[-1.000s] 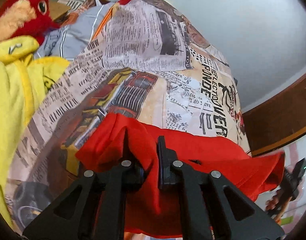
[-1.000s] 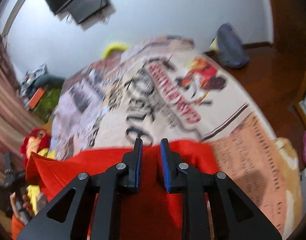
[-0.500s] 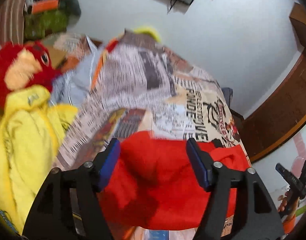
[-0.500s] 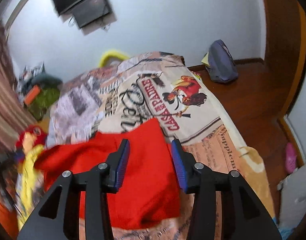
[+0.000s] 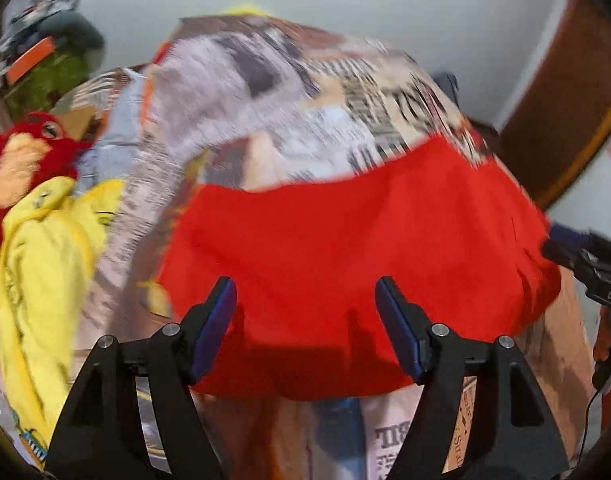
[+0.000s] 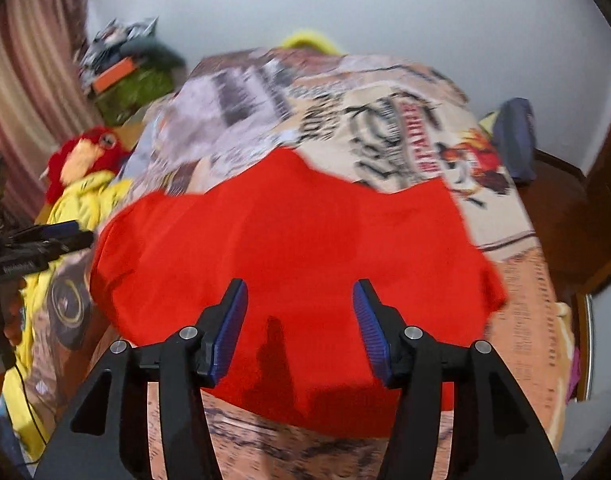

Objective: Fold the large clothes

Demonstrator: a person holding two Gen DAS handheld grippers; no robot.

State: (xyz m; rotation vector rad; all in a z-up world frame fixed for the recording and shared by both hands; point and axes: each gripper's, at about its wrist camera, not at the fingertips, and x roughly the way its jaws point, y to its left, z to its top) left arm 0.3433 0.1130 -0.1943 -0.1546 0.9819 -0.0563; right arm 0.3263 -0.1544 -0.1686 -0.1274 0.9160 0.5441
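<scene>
Both claws angle down over the bed (image 6: 521, 288). The left claw (image 5: 305, 320) stands apart, empty. The right claw (image 6: 299, 320) is opening, gripping nothing. The red garment (image 6: 289, 248) lies flat at centre; yellow clothing (image 5: 45, 248) crowds nine o'clock; bare bedspread toward twelve.

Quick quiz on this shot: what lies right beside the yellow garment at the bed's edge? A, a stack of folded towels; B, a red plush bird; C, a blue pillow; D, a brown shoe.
B: a red plush bird with a pale face sits against the yellow garment, left of the red cloth spread on the printed bedspread.
</scene>
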